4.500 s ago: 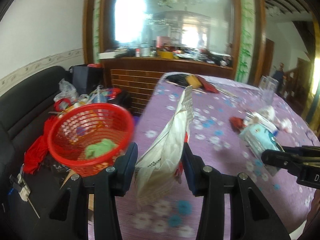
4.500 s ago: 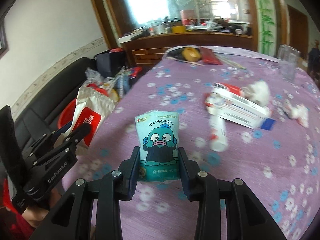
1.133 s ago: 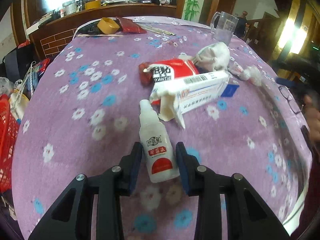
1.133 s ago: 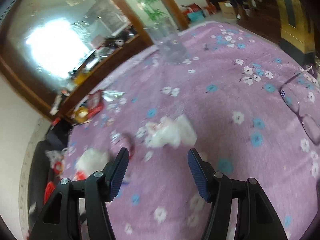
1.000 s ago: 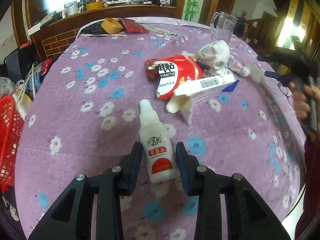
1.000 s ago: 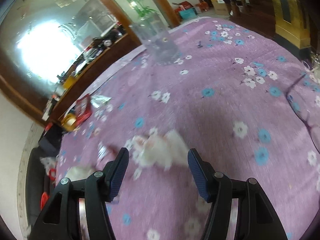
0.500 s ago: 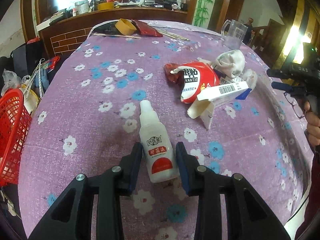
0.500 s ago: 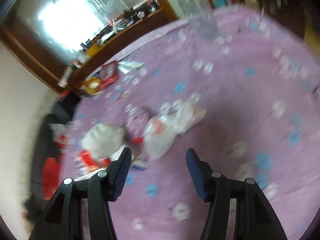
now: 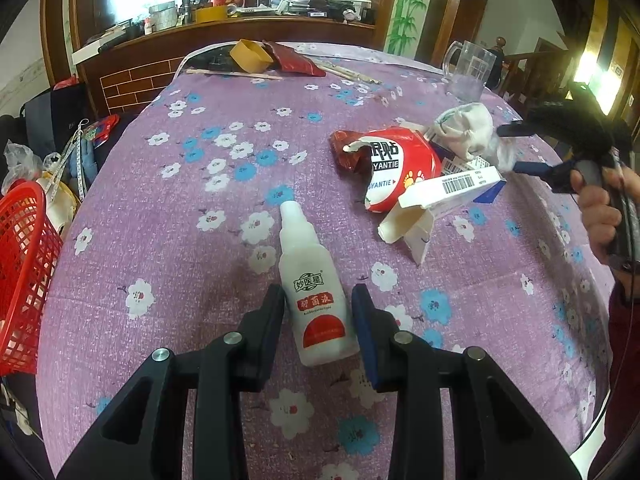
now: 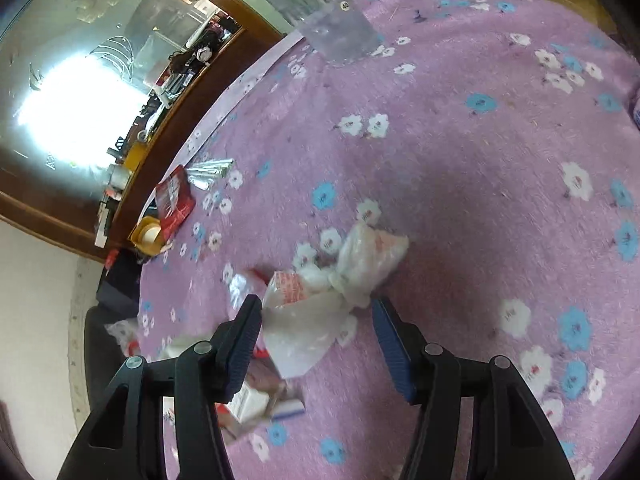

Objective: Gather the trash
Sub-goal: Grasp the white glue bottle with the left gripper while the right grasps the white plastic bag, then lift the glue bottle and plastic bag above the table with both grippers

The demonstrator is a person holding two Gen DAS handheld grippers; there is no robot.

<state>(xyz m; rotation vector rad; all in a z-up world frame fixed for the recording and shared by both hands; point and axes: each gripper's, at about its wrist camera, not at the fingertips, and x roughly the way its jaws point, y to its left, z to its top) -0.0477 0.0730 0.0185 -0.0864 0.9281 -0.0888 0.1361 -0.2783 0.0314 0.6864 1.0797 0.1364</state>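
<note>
Bottle gripped on the left, wrapper framed on the right

Left gripper [image 9: 318, 320] clenches its fingers on the white bottle [image 9: 314, 294] above the floral surface [image 9: 192, 220]; right gripper [image 10: 316, 332] is spread wide around a crumpled plastic wrapper [image 10: 332, 292], apparently untouched.

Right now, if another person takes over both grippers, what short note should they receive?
Left gripper: shut on the white bottle, over the purple cloth.
Right gripper: open, jaws around the crumpled plastic wrapper, not yet closed.
The red basket is at the table's left edge; what it holds cannot be seen.
On the table: red bag, white carton, white cloth lump.
Left to do: bin the bottle, grip the wrapper, then clear the rest.
</note>
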